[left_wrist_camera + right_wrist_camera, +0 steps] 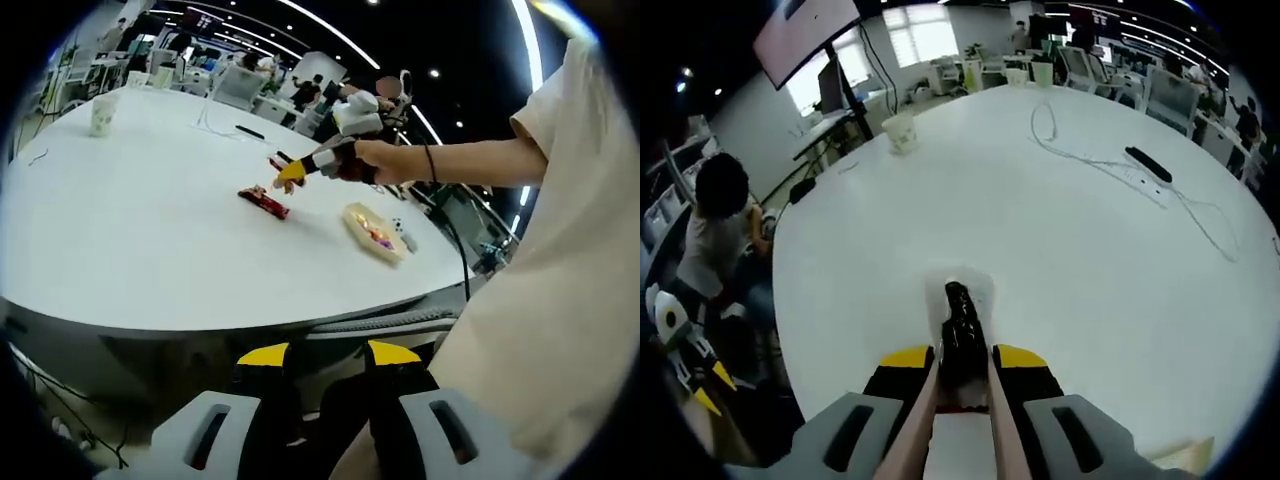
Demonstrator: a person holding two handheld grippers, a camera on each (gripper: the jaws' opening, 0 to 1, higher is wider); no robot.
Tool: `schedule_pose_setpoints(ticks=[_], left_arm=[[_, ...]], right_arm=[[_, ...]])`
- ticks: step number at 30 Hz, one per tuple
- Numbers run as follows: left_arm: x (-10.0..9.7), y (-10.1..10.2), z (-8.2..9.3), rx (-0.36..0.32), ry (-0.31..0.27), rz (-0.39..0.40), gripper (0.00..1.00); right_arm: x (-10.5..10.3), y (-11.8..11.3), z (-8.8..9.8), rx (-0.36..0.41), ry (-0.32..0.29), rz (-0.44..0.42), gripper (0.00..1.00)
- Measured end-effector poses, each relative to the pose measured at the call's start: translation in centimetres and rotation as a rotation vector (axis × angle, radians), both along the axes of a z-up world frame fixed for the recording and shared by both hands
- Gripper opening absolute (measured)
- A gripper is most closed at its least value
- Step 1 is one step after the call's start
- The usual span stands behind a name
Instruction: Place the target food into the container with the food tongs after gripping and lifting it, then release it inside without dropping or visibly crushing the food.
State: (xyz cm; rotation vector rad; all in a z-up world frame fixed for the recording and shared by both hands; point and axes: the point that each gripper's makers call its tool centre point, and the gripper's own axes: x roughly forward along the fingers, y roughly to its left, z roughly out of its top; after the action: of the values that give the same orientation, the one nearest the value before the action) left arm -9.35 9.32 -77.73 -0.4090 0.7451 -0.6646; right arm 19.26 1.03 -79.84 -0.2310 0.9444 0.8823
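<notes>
Right gripper [965, 358], low centre of the right gripper view: jaws clenched on the food tongs [958, 330], whose dark tips lie over a pale wrapped item, probably the target food [965, 290], on the white table [1090, 250]. A light, even squeeze is advised, then a straight lift.

Left gripper [328, 352], bottom of the left gripper view: jaws parted, nothing held, kept off the table edge.

Mid-frame there: red snack packet [265, 201]; container [372, 232] right of centre, some contents already inside.

Farther: paper cup [902, 130] upper left, cable and power strip [1140, 170] upper right. Path judged clear.
</notes>
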Motion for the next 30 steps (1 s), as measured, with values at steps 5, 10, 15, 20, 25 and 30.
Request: schedule_pose_setpoints(ticks=[5,10,15,20,25,30], left_arm=[[0.1,0.0,0.3,0.004,-0.010,-0.003,0.27],[0.3,-0.1,0.5,0.009,-0.020,-0.015,0.27],[0.5,-0.4,0.9,0.015,-0.034,-0.033,0.27],[0.6,-0.6,1.0,0.016,-0.043,-0.040,0.27],[0.7,-1.1,1.3,0.014,-0.055,-0.054,0.27],[0.7,-2.0,1.6,0.011,-0.063,-0.083,0.27]], right_arm=[[0.2,-0.3,0.5,0.022,0.012,-0.020,0.21],[0.5,-0.5,1.3,0.049,0.002,-0.034,0.21],[1.2,-1.3,1.8,0.068,-0.007,-0.053,0.21],[1.1,-2.4,2.7,0.070,-0.020,-0.059,0.21],[1.0,-3.6,3.7,0.070,-0.032,-0.081,0.21],[0.6,-3.7,5.0,0.078,-0.051,-0.089,0.21]])
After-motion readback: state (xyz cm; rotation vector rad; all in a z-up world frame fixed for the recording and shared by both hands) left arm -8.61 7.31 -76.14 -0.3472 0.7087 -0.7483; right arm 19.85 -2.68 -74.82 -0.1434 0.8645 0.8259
